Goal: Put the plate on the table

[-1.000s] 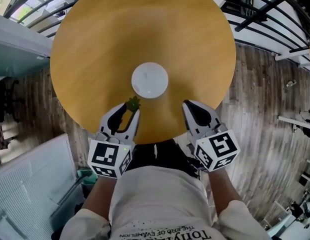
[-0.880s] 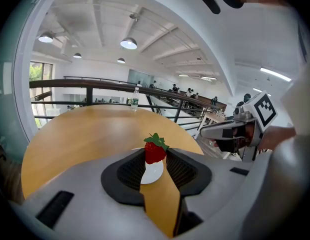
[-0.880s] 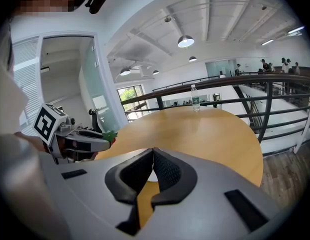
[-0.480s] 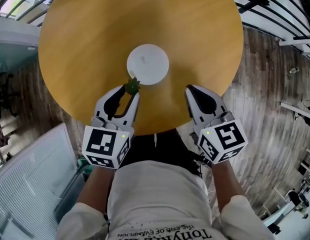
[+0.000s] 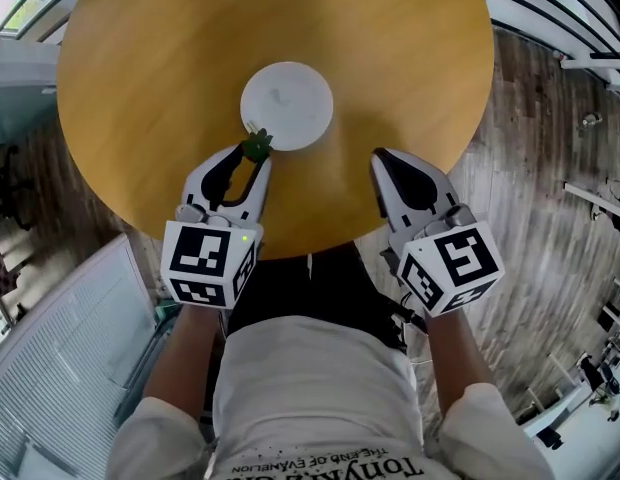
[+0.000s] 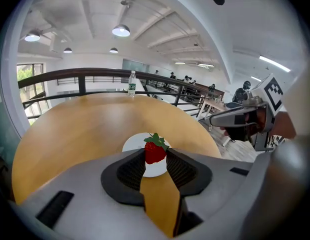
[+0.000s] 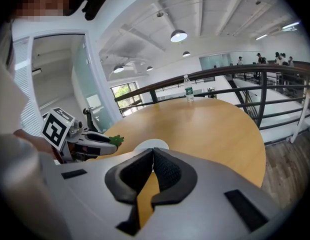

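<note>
The round wooden table (image 5: 390, 88) is already carrying the plate (image 5: 287, 106), so the task itself is looking done. The step in hand seems to be getting a strawberry (image 5: 256, 145) onto that plate.

To do it well, the person is needing to carry the left gripper (image 5: 252, 153) forward toward 12 o'clock until the berry is hanging over the plate's middle rather than its rim. Then they should lower it and let the jaws part only once it is touching down, or it may roll off. The left gripper's jaws are pinching the strawberry at their very tips, its leaves pointing up. The right gripper (image 5: 382, 158) is hovering at the plate's 4 o'clock with its jaws pressed together on nothing. It is best kept there, clear of the path.

The plate is lying flat, a little toward 6 o'clock from the table's centre. It is small, round, plain white and bare, and the berry is overlapping its 7 o'clock edge.
</note>
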The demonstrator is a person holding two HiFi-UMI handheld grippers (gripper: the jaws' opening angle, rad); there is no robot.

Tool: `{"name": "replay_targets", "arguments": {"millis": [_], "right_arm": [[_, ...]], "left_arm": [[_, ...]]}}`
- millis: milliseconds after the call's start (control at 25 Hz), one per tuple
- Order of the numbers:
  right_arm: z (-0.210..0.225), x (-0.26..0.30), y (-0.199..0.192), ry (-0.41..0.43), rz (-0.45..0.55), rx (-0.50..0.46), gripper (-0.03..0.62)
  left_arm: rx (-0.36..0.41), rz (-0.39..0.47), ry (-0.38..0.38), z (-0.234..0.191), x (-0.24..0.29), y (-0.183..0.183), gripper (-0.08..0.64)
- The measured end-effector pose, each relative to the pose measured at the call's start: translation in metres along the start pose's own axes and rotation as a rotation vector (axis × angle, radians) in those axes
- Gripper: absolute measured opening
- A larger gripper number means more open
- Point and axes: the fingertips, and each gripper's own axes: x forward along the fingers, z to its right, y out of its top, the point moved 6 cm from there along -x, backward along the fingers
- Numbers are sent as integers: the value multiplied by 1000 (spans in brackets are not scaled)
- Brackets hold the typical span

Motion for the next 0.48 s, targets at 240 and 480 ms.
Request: {"name": "replay_targets", "arguments": {"millis": [240,480], "right_arm": [[0,-1,-9,-8,-14,11,25],[7,6,-11,7,-9,15,25]], "left_arm": [[15,-31,1,-3,16,-9,146],[49,-85,6,-8,43,-17,146]]}}
